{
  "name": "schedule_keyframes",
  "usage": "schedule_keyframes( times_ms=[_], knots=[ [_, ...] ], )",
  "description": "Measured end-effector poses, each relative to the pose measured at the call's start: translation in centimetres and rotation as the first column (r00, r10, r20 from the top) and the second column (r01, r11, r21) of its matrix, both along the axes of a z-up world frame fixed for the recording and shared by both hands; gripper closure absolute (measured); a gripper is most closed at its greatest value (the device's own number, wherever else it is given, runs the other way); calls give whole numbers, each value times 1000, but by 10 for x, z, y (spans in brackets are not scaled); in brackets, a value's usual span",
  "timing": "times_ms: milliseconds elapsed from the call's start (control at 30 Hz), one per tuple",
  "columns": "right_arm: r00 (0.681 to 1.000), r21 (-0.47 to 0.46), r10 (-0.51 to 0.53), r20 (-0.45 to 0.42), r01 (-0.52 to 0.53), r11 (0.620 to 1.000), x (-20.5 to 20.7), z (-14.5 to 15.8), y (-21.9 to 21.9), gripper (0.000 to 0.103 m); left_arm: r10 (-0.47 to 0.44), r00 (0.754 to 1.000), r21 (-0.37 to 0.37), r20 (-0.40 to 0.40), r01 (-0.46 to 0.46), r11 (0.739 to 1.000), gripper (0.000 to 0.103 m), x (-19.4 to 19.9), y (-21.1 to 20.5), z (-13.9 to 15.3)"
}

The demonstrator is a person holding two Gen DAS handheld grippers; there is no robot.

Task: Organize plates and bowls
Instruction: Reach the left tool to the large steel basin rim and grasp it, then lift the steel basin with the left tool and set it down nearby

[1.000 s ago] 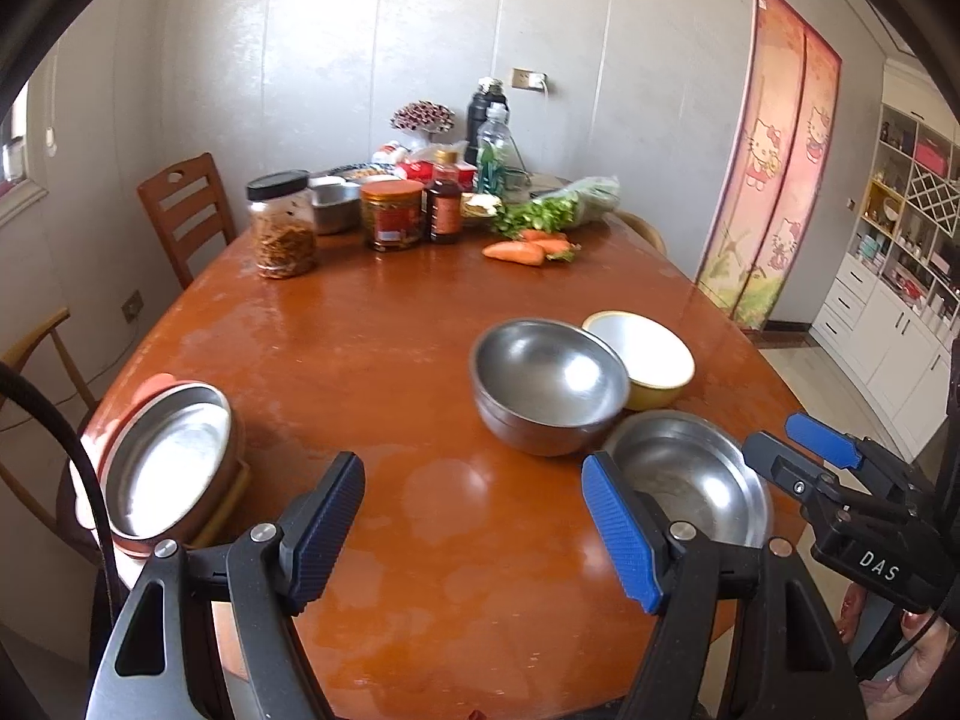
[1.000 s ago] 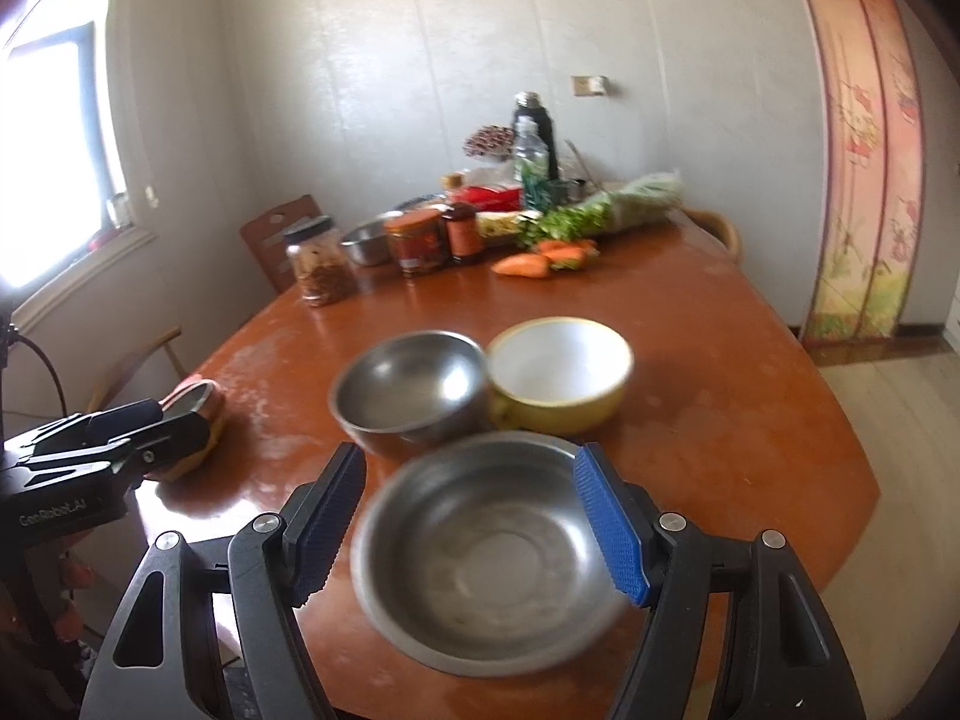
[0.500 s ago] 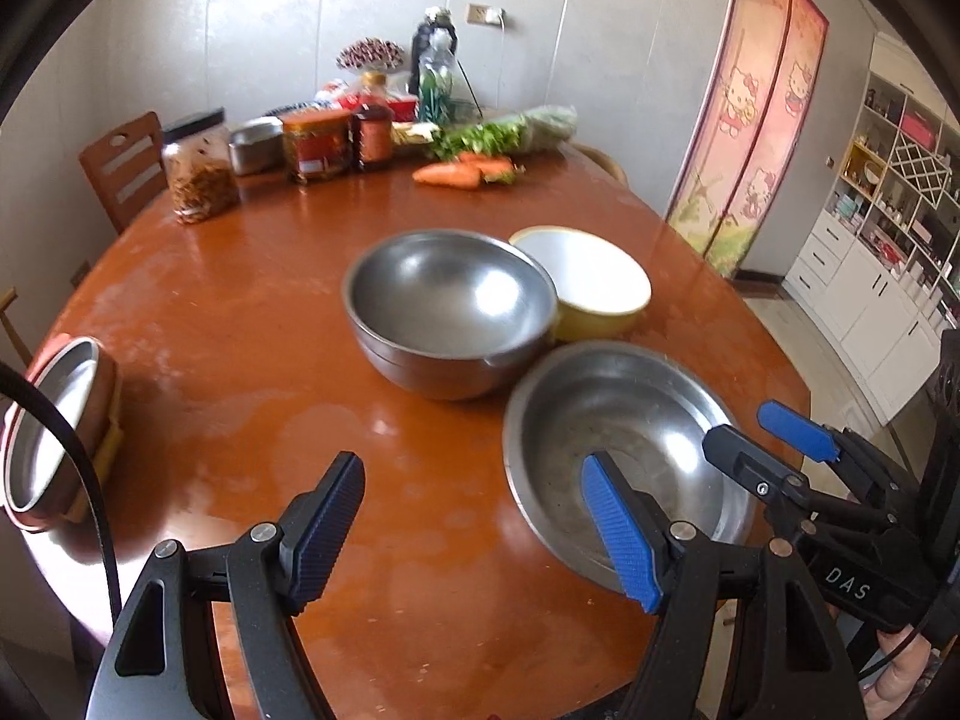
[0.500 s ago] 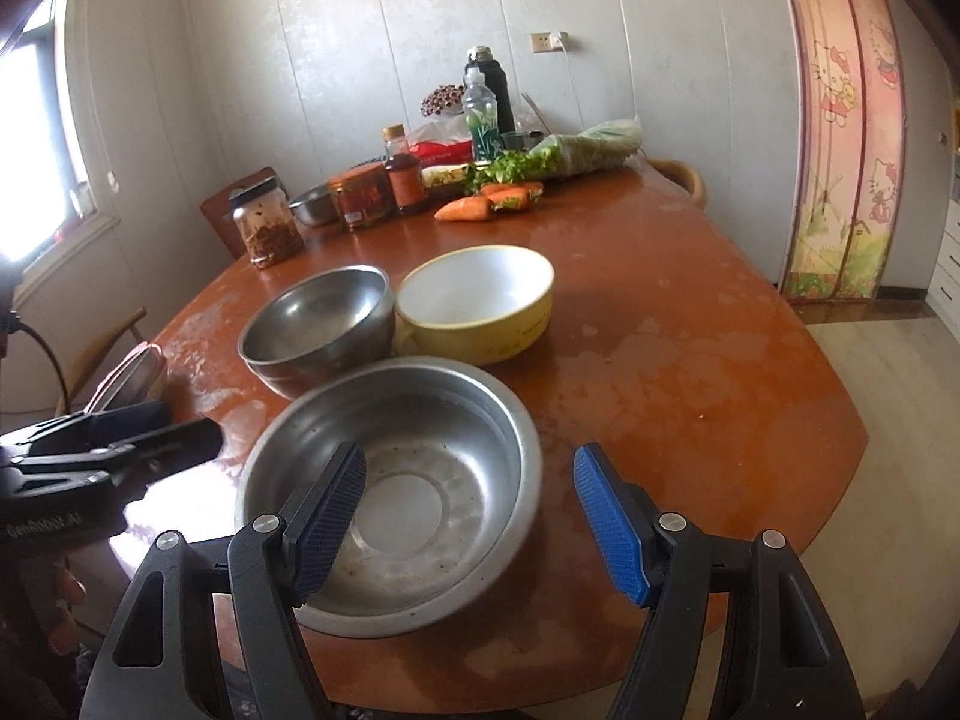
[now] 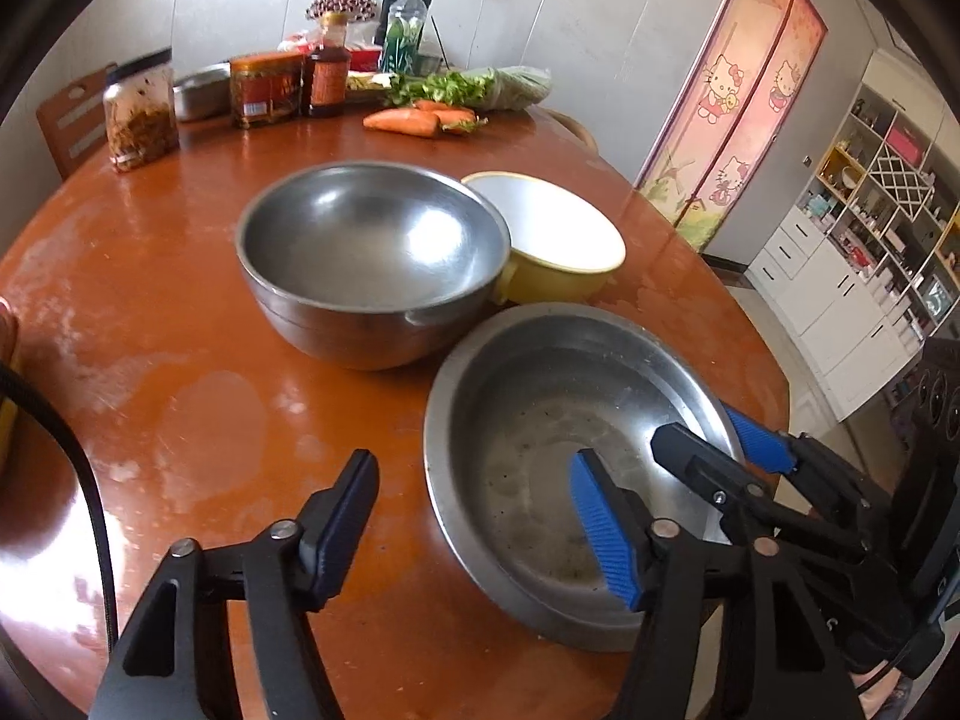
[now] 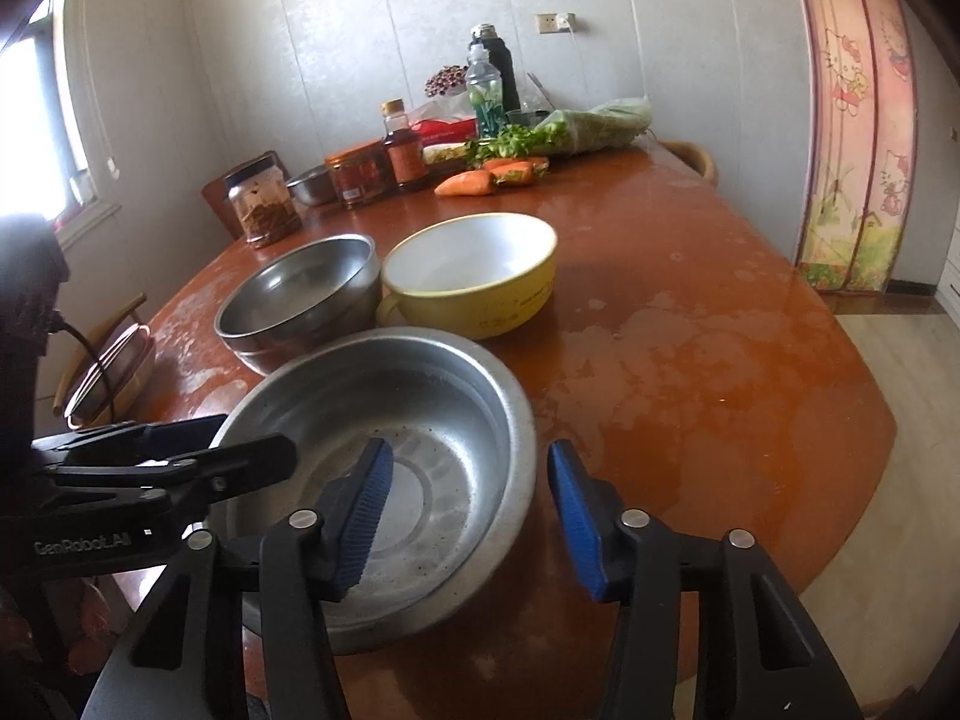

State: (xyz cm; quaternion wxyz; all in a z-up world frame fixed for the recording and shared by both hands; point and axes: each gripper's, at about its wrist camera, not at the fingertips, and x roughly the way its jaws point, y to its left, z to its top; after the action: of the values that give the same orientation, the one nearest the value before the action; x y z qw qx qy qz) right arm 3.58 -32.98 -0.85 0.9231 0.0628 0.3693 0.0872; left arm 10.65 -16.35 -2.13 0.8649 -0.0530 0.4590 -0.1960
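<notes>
Wide steel bowl [image 6: 384, 450] between both grippers' parted jaws.

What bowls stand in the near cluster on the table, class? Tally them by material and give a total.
Steel bowls: 2, the wide shallow steel bowl and the deep steel bowl.
Yellow ceramic bowls: 1, the yellow bowl.
Total: 3.

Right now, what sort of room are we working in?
Likely a home dining room: a round wooden table with bowls, carrots and sauce jars, plus a cartoon door curtain.
</notes>
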Motion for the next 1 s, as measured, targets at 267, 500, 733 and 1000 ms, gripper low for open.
schedule_keyframes(
  times_ms=[267, 500, 733, 1000],
  knots=[
    [999, 0, 32, -5, -32, 999, -2, 1, 12, 53, -30, 1000, -11, 6, 30, 999, 50, -6, 3, 2],
    [997, -25, 76, -4, -76, 997, -8, 5, 36, 53, 8, 1000, 0, -3, -8, 1000, 50, -18, 28, 5],
    [988, -43, 156, -6, -156, 987, -12, 8, 75, 53, 71, 997, 57, 10, -71, 996, 49, -33, 59, 7],
    [978, -66, 207, -15, -208, 976, -13, 7, 110, 52, 117, 993, 58, 11, -117, 991, 49, -43, 89, 6]
  ],
)
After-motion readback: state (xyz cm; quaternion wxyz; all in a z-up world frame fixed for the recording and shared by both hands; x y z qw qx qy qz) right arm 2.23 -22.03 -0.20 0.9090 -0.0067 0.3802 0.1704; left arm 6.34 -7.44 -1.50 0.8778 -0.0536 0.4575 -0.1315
